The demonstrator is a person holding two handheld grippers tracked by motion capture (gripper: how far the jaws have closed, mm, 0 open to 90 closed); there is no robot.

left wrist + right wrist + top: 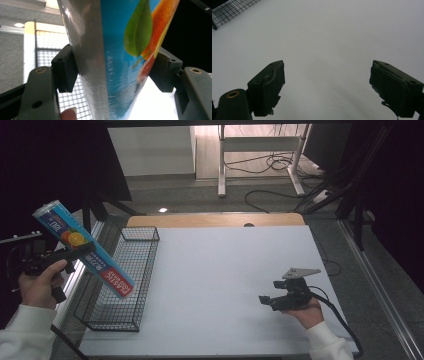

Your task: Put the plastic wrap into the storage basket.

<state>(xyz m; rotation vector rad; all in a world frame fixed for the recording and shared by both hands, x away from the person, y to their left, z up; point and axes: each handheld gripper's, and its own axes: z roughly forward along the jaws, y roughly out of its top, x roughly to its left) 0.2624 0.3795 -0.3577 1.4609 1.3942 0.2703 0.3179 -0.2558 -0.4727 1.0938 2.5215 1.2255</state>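
While the white counter [225, 285] lies bare across its middle, the step in hand looks like carrying the long box over the black wire basket [122, 285] at the counter's left edge and lowering it in. To do that well, I would judge that the box should be turned until it runs along the basket's long axis, since it looks nearly as long as the basket, then brought down level so neither end catches the wire rim. The grip sits near the box's middle, which should keep it from swinging. Release should wait until the box rests on the mesh floor.

The box [82, 249] is a long, slim carton of plastic wrap, blue with a grey side face, a red end panel with white lettering, and printed orange fruit with a green leaf. It hangs in the air, tilted, its upper end out past the counter's left edge and its lower red end over the basket's near-left part.

The left tool [75, 251] is pinching this box, its pads [65, 67] pressed flat against two opposite faces. The right tool [265, 300] rests low over the counter at the right, its jaws spread with nothing between them.
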